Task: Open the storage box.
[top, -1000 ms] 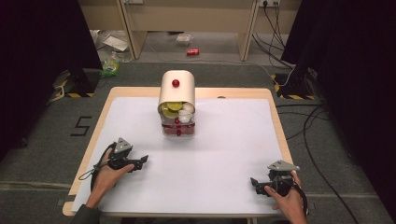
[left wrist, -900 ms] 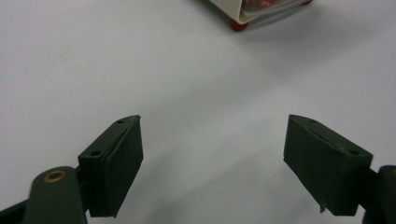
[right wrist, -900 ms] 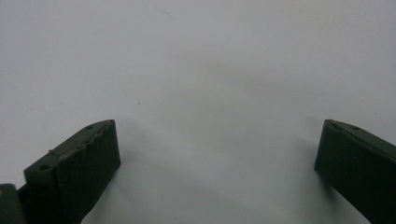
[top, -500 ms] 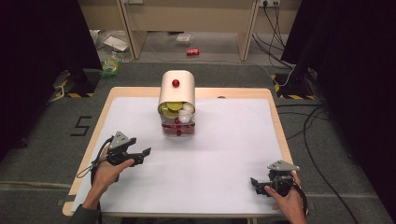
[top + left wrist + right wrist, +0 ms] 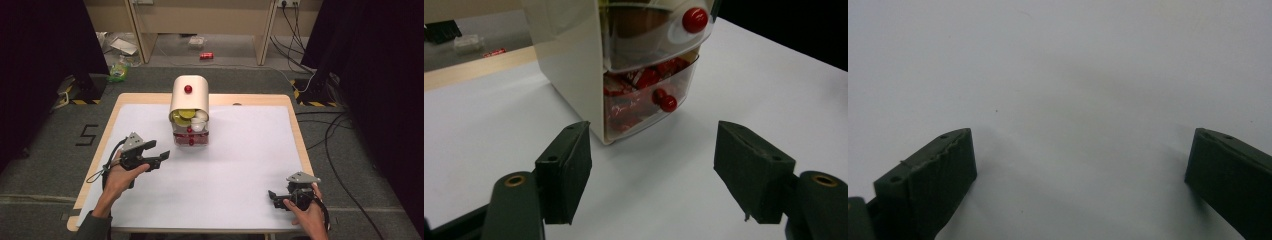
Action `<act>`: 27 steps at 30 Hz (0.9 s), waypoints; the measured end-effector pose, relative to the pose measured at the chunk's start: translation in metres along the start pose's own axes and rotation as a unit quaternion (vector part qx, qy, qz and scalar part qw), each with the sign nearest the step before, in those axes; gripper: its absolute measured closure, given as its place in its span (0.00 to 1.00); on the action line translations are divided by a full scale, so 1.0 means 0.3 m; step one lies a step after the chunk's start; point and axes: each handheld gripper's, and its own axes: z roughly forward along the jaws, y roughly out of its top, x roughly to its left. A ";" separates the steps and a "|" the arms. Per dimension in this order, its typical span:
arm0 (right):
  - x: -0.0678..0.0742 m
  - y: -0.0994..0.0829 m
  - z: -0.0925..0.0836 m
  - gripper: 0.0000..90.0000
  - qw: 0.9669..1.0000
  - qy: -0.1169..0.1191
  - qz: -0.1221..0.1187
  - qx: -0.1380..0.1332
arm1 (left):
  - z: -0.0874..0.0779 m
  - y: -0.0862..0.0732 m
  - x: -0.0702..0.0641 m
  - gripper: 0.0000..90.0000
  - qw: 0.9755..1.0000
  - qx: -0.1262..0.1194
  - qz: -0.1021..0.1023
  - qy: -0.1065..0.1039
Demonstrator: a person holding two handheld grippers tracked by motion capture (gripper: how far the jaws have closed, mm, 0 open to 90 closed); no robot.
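Standing toward the back middle of the white tabletop [image 5: 240,165], a small cream cabinet [image 5: 189,95] has a rounded top, a clear flap with a red knob [image 5: 695,20] above, and a clear drawer [image 5: 644,100] with its own red knob [image 5: 668,103] below. The drawer holds red wrappers; yellow and white pieces show behind the flap in the high view.

At the cabinet's front left, near but apart from it, the left gripper [image 5: 161,157] points at the drawer with its jaws wide open and nothing between them. The right gripper [image 5: 274,196] sits low at the near right edge, well apart from the cabinet, jaws also spread wide over bare tabletop and empty.

The cabinet looks like light, stiff plastic, so it would probably slide or tip if the drawer were tugged hard. The drawer knob seems the natural hold: small, round and glossy, likely slippery, so the jaws should close squarely on it behind the ball. Steadying the body with the other gripper may help.
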 end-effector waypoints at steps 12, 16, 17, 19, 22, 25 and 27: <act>0.000 0.000 0.000 0.00 1.000 0.000 0.001 0.000 | -0.001 0.121 -0.028 0.39 0.999 -0.021 0.017 -0.019; 0.000 0.000 0.000 0.00 1.000 0.000 0.001 0.000 | 0.001 0.165 -0.042 0.39 0.999 -0.028 0.027 -0.021; 0.000 0.000 0.000 0.00 1.000 0.000 0.002 0.000 | 0.003 0.175 -0.046 0.39 0.999 -0.028 0.030 -0.023; 0.000 0.000 0.000 0.00 1.000 0.000 0.001 0.000 | 0.008 0.194 -0.054 0.39 0.999 -0.028 0.036 -0.025; 0.000 0.000 0.000 0.00 1.000 0.000 0.001 0.000 | 0.021 0.216 -0.065 0.40 0.998 -0.027 0.045 -0.024; 0.000 0.000 0.000 0.00 1.000 0.000 0.001 0.000 | 0.032 0.227 -0.069 0.40 0.998 -0.026 0.048 -0.024; -0.001 0.000 0.001 0.00 1.000 0.000 -0.001 -0.001 | 0.043 0.237 -0.070 0.41 0.998 -0.025 0.051 -0.023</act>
